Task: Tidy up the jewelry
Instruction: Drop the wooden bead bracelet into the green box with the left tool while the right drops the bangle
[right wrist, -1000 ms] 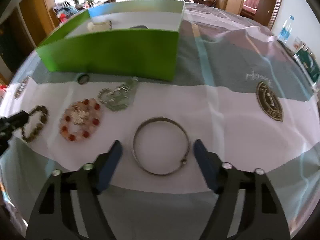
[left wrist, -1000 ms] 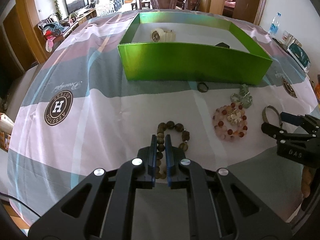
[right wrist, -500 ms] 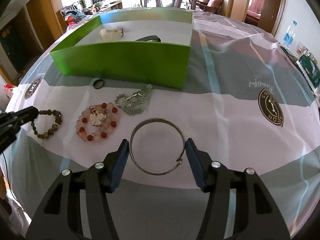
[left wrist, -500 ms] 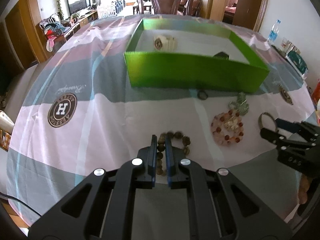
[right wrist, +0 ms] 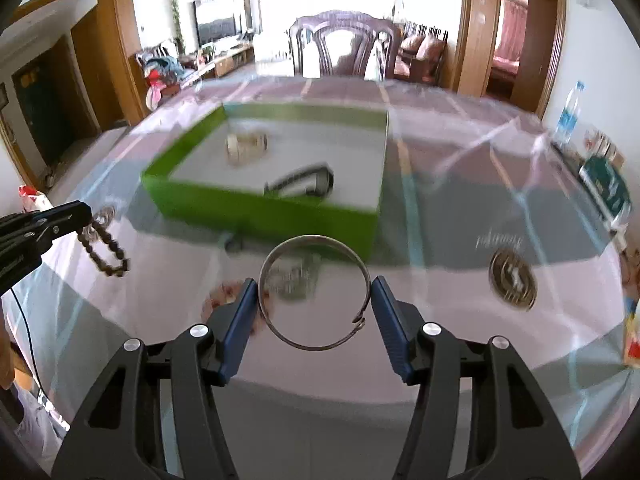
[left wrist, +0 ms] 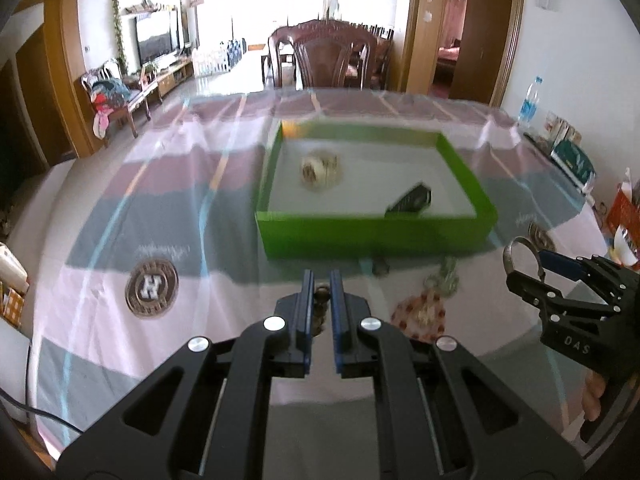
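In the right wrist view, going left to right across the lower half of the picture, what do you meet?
left gripper → dark bead bracelet hanging from it → metal bangle held in the right gripper → round brown logo on the tablecloth.

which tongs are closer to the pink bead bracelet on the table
Left. The left tongs hang just left of the pink bead bracelet; the right tongs sit farther off to its right.

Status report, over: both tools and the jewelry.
Left tool shut on bead bracelet. Right tool clamps metal bangle. Green box ahead, unobstructed.
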The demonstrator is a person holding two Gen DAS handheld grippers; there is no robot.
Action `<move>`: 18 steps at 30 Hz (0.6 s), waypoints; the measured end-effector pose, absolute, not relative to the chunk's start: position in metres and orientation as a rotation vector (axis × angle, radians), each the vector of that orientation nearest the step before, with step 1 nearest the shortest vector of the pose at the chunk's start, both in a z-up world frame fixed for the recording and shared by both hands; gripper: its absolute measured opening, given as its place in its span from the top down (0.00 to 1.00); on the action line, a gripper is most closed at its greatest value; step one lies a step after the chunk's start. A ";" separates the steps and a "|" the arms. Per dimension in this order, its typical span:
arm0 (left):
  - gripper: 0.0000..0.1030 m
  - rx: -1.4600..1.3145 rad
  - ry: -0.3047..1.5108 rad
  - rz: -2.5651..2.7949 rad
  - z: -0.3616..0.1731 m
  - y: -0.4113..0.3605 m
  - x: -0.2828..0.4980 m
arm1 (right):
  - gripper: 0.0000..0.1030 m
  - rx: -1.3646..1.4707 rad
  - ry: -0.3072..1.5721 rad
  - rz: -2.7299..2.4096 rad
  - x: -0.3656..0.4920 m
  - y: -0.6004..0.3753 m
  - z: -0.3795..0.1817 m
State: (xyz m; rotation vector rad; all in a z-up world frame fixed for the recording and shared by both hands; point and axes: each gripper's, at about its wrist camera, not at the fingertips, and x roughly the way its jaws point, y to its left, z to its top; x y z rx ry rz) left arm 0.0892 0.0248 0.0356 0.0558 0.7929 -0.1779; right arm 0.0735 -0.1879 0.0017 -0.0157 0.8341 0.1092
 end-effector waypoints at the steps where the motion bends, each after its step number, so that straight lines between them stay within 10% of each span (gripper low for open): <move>1: 0.92 0.062 0.782 -0.178 0.041 0.023 0.091 | 0.44 -0.021 0.814 0.109 0.076 -0.187 0.010; 18: 0.92 0.066 0.731 -0.129 0.084 0.004 0.200 | 0.44 -0.003 0.714 0.123 0.176 -0.171 0.045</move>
